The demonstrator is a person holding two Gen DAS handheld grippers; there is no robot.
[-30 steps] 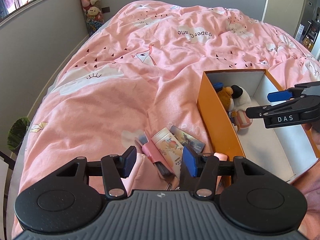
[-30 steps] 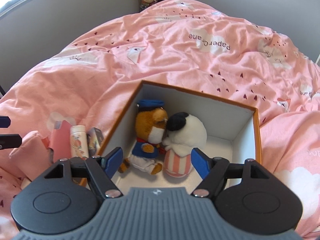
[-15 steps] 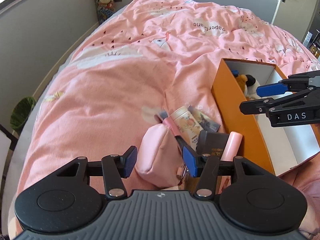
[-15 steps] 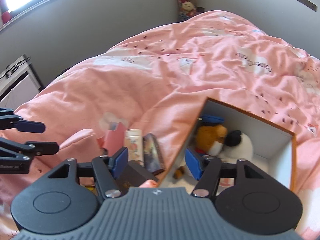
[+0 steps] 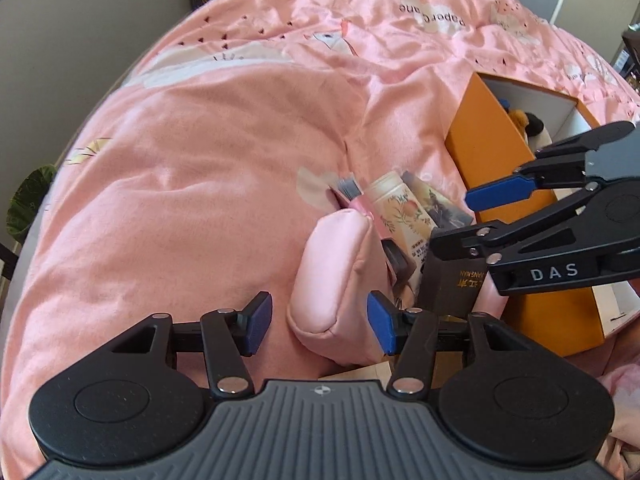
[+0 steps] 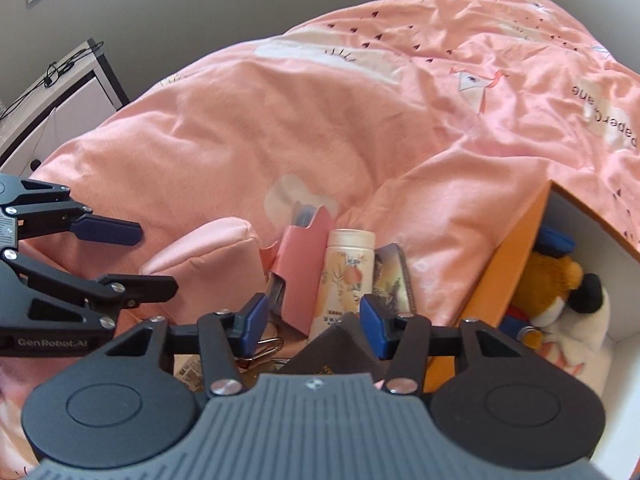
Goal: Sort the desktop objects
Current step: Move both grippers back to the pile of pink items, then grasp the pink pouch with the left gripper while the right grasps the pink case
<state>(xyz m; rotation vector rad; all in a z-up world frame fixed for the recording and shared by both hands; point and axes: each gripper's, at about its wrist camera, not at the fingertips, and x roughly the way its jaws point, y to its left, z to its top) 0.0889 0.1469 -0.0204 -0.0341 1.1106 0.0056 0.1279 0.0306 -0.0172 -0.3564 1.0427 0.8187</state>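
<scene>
The small things to sort lie in a row on the pink duvet (image 5: 208, 184), just beside the orange box's (image 5: 486, 152) left wall, probably so the way into the box is short. The box already holds two plush toys (image 6: 560, 292) at its far end.

The floral tube (image 6: 346, 276) lies with its long axis pointing away from the cameras, its cap at the far end. A pink card sleeve (image 6: 302, 264) leans just left of it, and a flat printed packet (image 6: 390, 276) lies between the tube and the box wall, both roughly parallel to the tube. A soft pink pouch (image 5: 336, 276) is left of the sleeve, and a dark box (image 5: 452, 288) with gold letters lies nearest the cameras.

The left gripper (image 5: 320, 320) has its jaws spread wide on both sides of the pouch's near end, not touching it. The right gripper (image 6: 310, 322) is also spread and empty, hovering over the dark box and the tube's near end, I think to choose one.
</scene>
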